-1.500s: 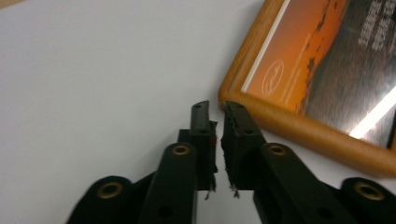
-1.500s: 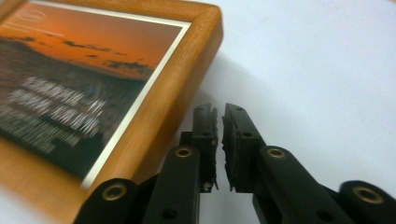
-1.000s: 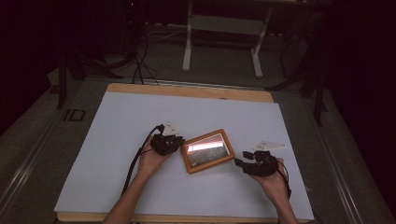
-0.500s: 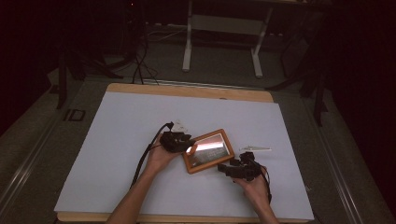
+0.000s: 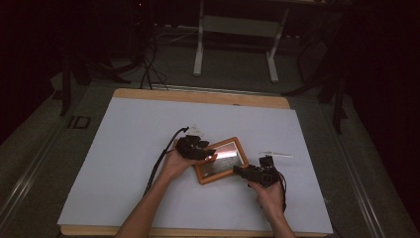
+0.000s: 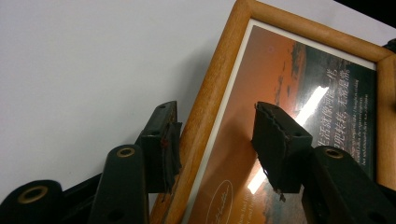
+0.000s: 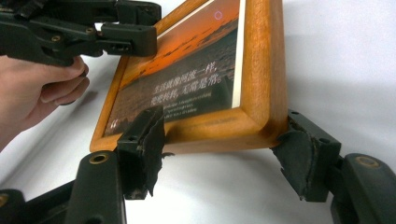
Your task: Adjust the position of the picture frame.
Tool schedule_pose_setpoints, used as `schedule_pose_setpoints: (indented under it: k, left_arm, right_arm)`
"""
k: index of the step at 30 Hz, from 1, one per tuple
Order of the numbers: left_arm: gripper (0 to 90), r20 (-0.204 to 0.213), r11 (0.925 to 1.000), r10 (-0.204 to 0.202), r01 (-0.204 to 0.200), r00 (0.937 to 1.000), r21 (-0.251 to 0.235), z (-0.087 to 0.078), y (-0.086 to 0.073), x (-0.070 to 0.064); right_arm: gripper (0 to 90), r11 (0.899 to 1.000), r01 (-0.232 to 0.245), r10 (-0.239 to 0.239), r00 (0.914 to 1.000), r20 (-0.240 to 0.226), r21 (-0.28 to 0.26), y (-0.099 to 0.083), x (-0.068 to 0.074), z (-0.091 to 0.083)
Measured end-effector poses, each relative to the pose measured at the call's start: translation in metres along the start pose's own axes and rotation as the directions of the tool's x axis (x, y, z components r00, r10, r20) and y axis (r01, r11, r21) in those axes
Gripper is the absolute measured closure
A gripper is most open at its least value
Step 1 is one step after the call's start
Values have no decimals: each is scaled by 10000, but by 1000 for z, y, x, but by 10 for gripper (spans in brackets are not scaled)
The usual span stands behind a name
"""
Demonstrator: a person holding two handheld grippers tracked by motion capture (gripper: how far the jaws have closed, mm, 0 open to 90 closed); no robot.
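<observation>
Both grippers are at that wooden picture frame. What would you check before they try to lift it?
1. Left gripper straddles the frame edge: ok, one jaw outside the wood, one over the glass.
2. Left gripper closed on it: not ok, jaws stand apart.
3. Right gripper placed at a corner: ok, jaws either side of the near corner.
4. Right gripper clamped: not ok, a gap shows at one jaw.
5. Frame lying flat: not ok, near corner looks raised off the table.
6. Pen-like thing clear of the frame: ok, lies apart.

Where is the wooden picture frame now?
In the high view the frame lies on the white table, right of centre, between the left gripper and the right gripper.
</observation>
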State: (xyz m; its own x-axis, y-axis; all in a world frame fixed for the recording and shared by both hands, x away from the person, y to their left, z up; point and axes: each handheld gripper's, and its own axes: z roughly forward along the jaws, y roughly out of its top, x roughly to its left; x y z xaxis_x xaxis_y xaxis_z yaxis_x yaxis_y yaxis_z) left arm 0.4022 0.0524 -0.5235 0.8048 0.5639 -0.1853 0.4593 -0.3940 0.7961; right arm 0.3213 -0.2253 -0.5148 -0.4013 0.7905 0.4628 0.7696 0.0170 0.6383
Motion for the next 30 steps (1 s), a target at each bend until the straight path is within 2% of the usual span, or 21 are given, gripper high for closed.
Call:
schedule_pose_setpoints:
  k: [4, 7, 14, 18, 22, 24, 27, 30]
  left_arm:
    - [492, 176, 10000, 41, -40, 9998, -63, 3, 1, 0]
    - [484, 237, 9999, 79, -76, 9997, -116, 3, 0, 1]
    - [473, 320, 9999, 50, -47, 9995, -113, 3, 0, 2]
    - [498, 326, 9999, -130, 128, 9994, 70, 1, 0, 2]
    - [513, 754, 9981, -514, 486, 9958, 389, -1, -2, 2]
    - [524, 961, 9975, -494, 443, 9941, 551, -1, -3, 0]
    - [522, 1000, 9973, -489, 430, 9938, 594, 0, -2, 0]
    - [481, 1111, 9972, -611, 559, 9919, 493, 4, -2, 0]
  right_arm:
    - [335, 9997, -226, 226, 9997, 124, 51, -2, 4, 2]
    - [336, 9978, -635, 635, 9980, -17, 167, -5, 4, 4]
    - [348, 9958, -830, 844, 9958, -355, 392, -10, 9, 12]
    - [356, 9923, -1204, 1219, 9912, -522, 296, -7, 5, 13]
    - [372, 9881, -1536, 1536, 9877, -298, 13, -2, -3, 10]
    - [392, 9892, -1454, 1458, 9891, 202, -195, 1, -5, 10]
    - [400, 9878, -1543, 1545, 9879, 137, -199, 3, -9, 10]
    - [402, 9878, -1540, 1543, 9879, 134, -208, 3, -9, 10]
